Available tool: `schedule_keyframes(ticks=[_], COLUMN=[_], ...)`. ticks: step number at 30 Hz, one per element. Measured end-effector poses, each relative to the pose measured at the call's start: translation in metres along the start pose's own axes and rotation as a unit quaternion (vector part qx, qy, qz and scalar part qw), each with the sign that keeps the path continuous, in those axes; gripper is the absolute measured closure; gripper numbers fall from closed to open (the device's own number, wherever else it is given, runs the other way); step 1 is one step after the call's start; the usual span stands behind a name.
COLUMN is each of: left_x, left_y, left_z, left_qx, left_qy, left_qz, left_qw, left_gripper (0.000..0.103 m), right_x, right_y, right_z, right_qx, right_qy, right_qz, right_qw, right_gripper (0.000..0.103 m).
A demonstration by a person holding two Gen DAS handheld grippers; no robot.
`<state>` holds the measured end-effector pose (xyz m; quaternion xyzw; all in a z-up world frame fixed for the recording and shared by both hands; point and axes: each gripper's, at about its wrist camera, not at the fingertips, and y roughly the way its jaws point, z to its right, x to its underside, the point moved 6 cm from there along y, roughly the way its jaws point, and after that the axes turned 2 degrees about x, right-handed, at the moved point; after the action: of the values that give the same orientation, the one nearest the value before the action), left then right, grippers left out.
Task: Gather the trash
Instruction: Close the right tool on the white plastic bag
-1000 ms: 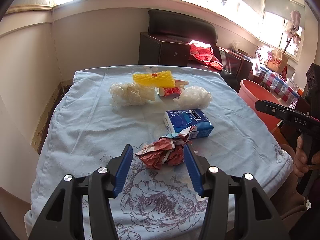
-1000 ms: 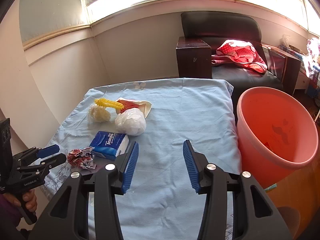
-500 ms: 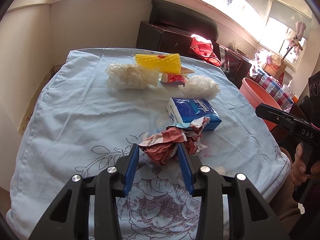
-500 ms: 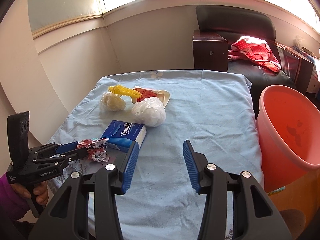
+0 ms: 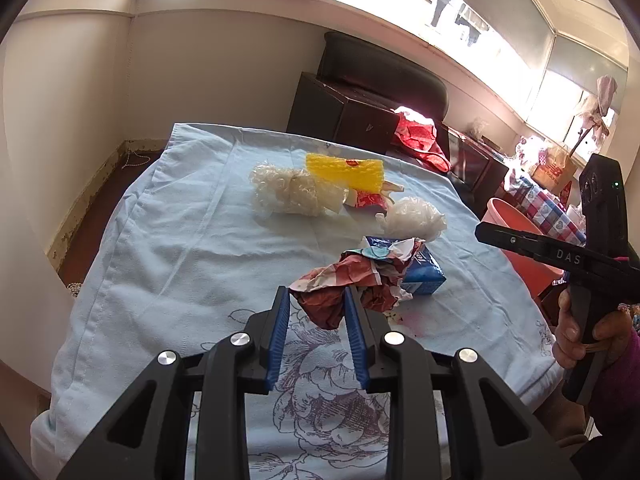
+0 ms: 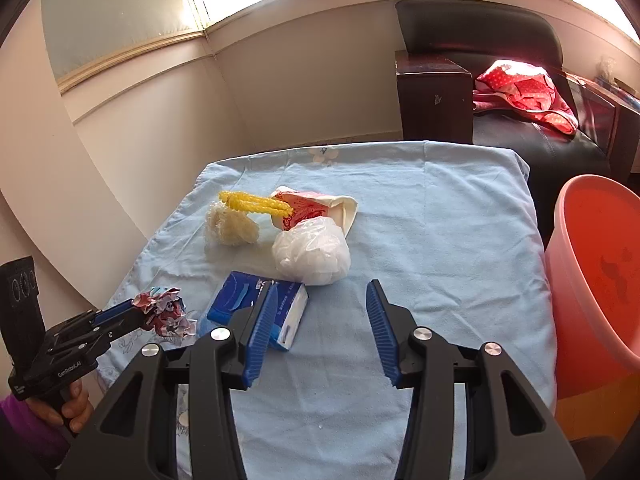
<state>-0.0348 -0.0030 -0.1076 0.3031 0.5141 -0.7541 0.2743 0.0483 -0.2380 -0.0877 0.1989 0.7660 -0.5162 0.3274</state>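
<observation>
While unseen left, orange bucket [image 6: 600, 280] right.

A dark armchair [image 6: 500, 40] holding red dotted cloth [image 6: 524, 94] stands beyond the blue-clothed table [image 6: 440, 220].

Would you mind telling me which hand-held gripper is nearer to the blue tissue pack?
Right. The right hand-held gripper hovers open with its left finger over the blue tissue pack; the left hand-held gripper, beside the pack, has just been closing on crumpled red paper.
</observation>
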Motion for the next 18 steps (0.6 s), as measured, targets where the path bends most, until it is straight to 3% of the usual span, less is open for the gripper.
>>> schedule_keyframes(ticks=[9,13,15,18], left_x=[-0.005,-0.005,-0.005,-0.006], left_y=[-0.005,-0.003,-0.002,-0.002], left_z=[-0.006,-0.007,-0.007,-0.007], left_qx=[-0.003,-0.005,-0.005,-0.005], left_qy=[-0.008,-0.011,-0.012,-0.011], left_qz=[0.007,0.004,0.004,0.004], left_qw=[0.9999,0.9999,0.9999,0.9999], left_gripper=[0.076,0.076,0.076,0.076], right_x=[-0.017,-0.014,-0.012,-0.008], right_y=[0.035,0.050,0.054,0.054], right_z=[-0.008,-0.004,-0.003,-0.003], right_qx=[0.010,0.008,-0.006,-0.015], right_qy=[-0.021,-0.015,-0.006,-0.003], right_qz=[-0.004,-0.025,-0.032,-0.039], right_qw=[1.000,1.000,0.999,0.999], right_gripper=[0.056,0.056,0.073,0.088])
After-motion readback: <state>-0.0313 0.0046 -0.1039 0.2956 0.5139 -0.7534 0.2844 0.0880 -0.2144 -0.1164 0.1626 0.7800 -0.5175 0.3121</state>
